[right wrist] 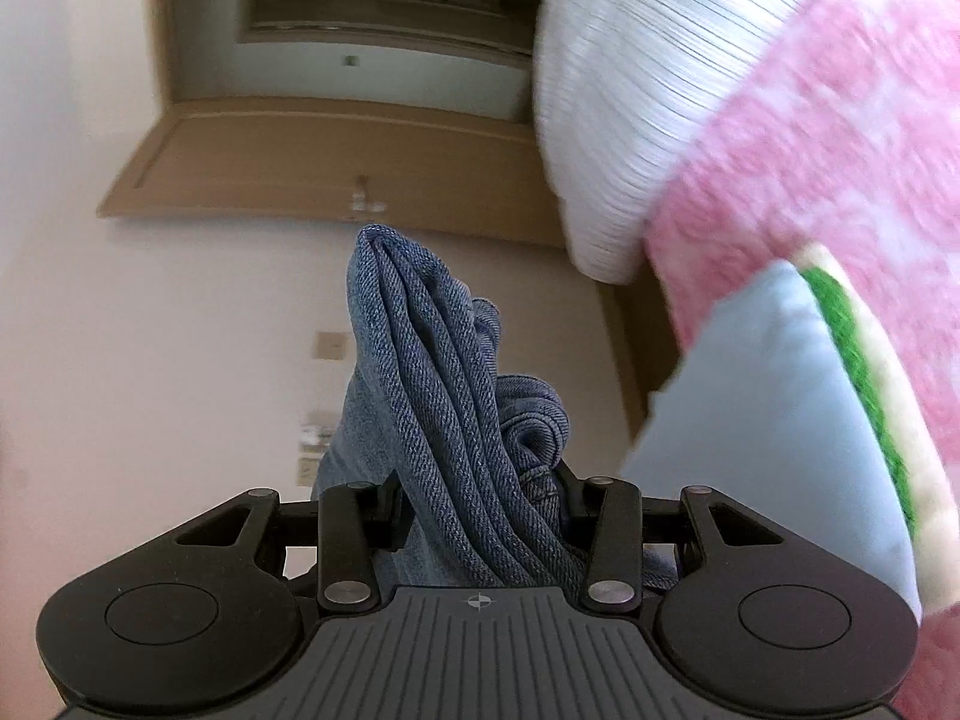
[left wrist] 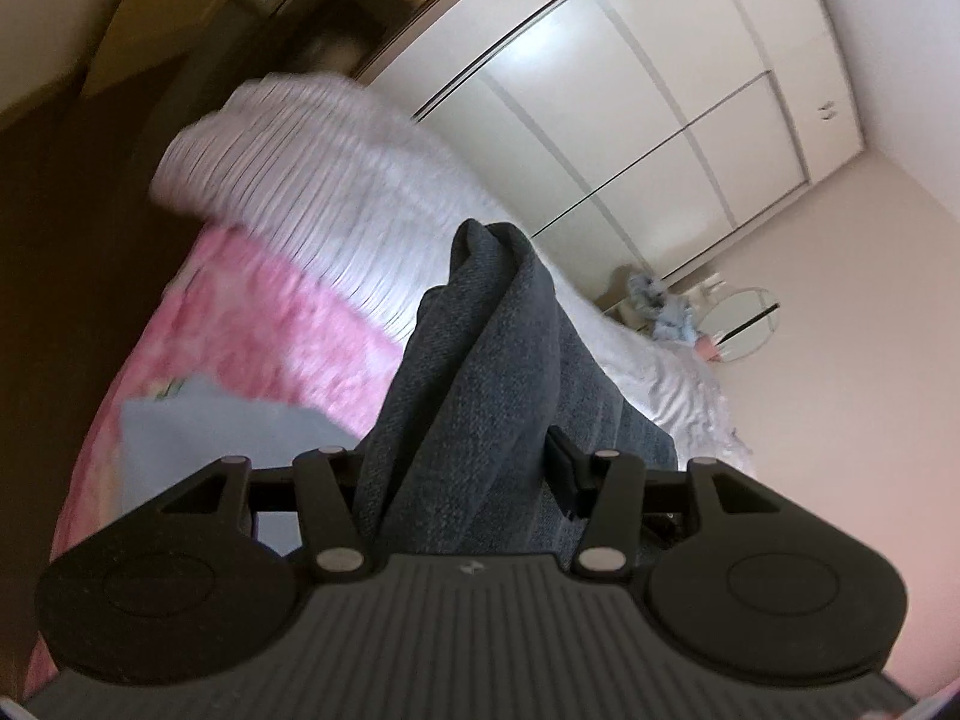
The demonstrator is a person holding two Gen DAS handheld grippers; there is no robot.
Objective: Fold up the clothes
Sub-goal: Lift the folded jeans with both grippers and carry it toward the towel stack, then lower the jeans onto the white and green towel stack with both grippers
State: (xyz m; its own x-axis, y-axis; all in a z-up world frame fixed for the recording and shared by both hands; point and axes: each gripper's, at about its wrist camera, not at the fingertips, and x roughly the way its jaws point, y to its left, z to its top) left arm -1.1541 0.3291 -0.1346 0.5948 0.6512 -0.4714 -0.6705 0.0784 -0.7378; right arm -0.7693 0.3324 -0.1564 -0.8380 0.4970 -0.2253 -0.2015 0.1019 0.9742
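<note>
A blue denim garment fills the middle of both views. In the left wrist view my left gripper is shut on a bunched fold of the denim, which stands up between the jaws above the bed. In the right wrist view my right gripper is shut on another bunched, ridged part of the denim, held up in the air. The fingertips of both grippers are hidden by the cloth.
A bed with a pink floral cover and a white ribbed blanket lies below. A light blue folded cloth rests on the pink cover. White wardrobe doors, a wooden door and a round mirror stand around.
</note>
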